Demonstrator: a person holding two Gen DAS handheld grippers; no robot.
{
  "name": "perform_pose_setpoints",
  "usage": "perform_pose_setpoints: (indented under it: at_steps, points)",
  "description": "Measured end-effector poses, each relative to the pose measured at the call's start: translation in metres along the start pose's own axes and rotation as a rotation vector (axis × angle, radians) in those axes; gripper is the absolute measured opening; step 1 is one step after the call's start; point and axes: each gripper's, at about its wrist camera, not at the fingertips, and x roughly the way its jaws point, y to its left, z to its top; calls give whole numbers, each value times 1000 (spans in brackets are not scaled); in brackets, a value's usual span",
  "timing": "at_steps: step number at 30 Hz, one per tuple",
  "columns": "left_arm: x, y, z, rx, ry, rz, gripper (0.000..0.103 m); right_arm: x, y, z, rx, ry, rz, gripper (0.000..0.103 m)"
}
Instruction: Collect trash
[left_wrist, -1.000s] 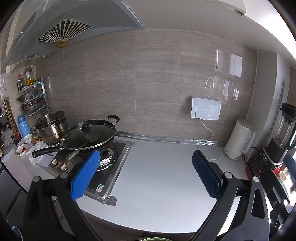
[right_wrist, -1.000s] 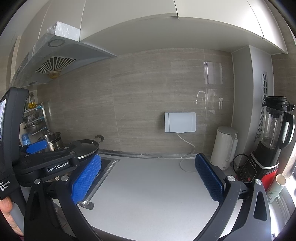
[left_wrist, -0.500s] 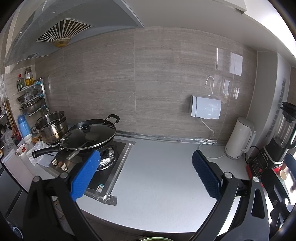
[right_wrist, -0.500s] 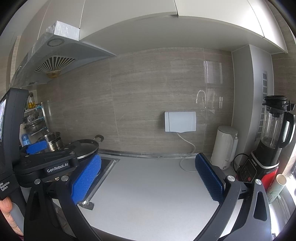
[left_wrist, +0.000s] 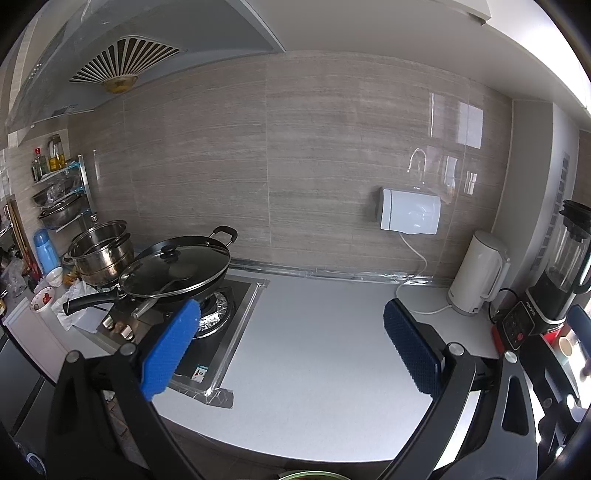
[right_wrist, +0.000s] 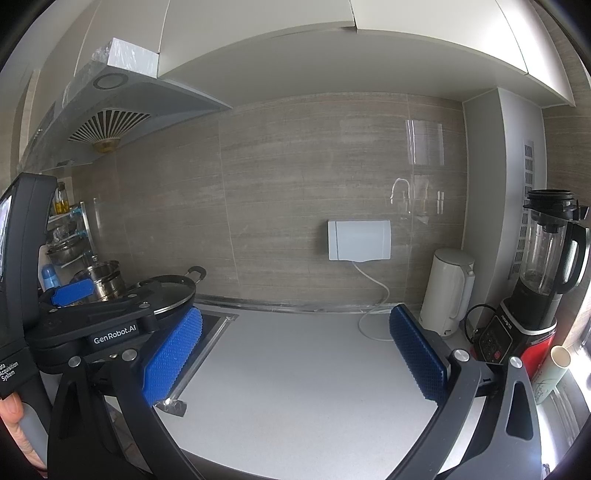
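Both claws are held spread and empty above the white worktop (left_wrist: 317, 354). Between the left claw (left_wrist: 291, 347) pads only bare surface is seen; likewise under the right claw (right_wrist: 295, 354). Crumpled white paper (left_wrist: 75, 314), possibly trash, lies far left beside the stove (left_wrist: 218, 332), well apart from either claw

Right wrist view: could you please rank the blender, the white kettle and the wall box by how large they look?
1. Blender, the tallest.
2. White kettle and wall box look about alike, so I won't rank them; the blender is also nearer the camera, which inflates it.
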Motion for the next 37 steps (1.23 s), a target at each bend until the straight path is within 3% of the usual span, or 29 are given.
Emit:
perform_pose_setpoints:
  at_steps: [37]
  points:
    - [13,-5,-3,56,27,-23,95,6,-8,-5,12,22,-16,101]
